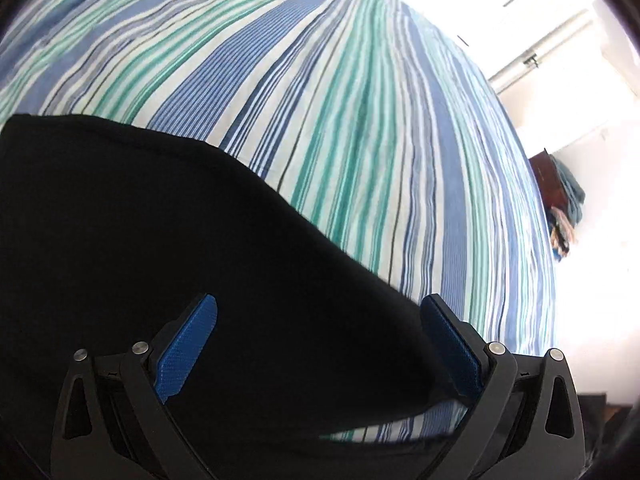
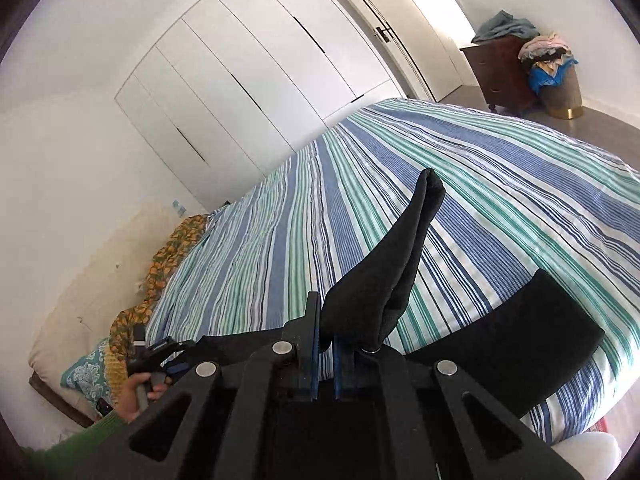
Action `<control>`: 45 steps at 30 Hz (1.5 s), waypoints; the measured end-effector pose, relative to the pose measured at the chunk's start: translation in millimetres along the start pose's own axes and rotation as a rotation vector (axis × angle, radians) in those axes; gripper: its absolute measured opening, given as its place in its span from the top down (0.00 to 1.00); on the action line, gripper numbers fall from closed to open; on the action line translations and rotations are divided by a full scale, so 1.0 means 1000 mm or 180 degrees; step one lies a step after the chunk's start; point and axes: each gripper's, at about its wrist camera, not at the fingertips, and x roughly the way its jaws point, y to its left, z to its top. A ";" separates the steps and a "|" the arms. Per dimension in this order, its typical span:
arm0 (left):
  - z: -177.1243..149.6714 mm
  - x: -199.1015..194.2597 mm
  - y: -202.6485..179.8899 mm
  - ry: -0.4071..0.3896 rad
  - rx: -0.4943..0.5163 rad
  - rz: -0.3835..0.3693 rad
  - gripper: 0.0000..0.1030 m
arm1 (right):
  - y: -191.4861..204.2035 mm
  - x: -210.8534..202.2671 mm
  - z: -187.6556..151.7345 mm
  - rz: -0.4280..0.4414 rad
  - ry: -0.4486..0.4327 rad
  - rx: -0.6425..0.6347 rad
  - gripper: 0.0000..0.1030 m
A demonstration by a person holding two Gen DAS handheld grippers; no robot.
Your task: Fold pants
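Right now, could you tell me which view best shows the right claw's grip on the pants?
The right wrist view: the right claw is shut on a raised fold of the pants. The left wrist view shows only flat black cloth, no grip.

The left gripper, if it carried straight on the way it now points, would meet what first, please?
Most likely the black pants, which lie right ahead of the left gripper and between its open jaws, with the striped bedcover beyond; depth is uncertain.

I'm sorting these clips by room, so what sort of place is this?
Most likely a home bedroom: a wide bed under a blue, green and white striped cover, a wall of white built-in wardrobe doors, and a dark wooden dresser heaped with clothes.
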 end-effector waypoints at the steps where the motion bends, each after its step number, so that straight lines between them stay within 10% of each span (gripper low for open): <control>1: 0.007 0.007 0.005 0.0062 -0.0135 -0.0025 0.02 | 0.002 -0.007 0.001 0.0048 -0.0023 0.0005 0.95; 4: 0.015 0.017 0.018 0.0120 -0.0456 -0.0089 0.15 | 0.009 -0.023 -0.002 0.0128 -0.0065 -0.0042 0.95; 7: 0.013 0.019 0.033 0.0210 -0.0576 -0.0040 0.92 | 0.007 -0.037 -0.002 0.0128 -0.0048 -0.0149 0.95; 8: 0.010 0.015 0.037 0.0206 -0.0594 -0.0054 0.94 | 0.004 -0.037 -0.002 0.0111 -0.0019 -0.0172 0.95; 14: -0.027 -0.131 0.019 -0.0753 -0.0183 -0.0297 0.93 | -0.023 0.002 0.016 -0.0021 0.0138 -0.0177 0.95; 18: -0.108 -0.208 0.024 -0.1214 0.0100 -0.0133 0.90 | -0.030 0.017 0.048 0.0137 0.0108 -0.0089 0.95; 24: -0.220 -0.129 0.051 -0.0602 -0.0061 0.0192 0.87 | -0.089 0.032 0.029 -0.0342 0.0771 0.0173 0.95; 29: -0.227 -0.103 0.053 -0.0333 -0.0155 0.0220 0.88 | -0.146 0.047 -0.013 -0.1008 0.1329 0.0275 0.95; 45: -0.233 -0.100 0.052 -0.0230 -0.0121 0.0160 0.85 | -0.168 0.056 -0.026 -0.1493 0.1481 0.0075 0.95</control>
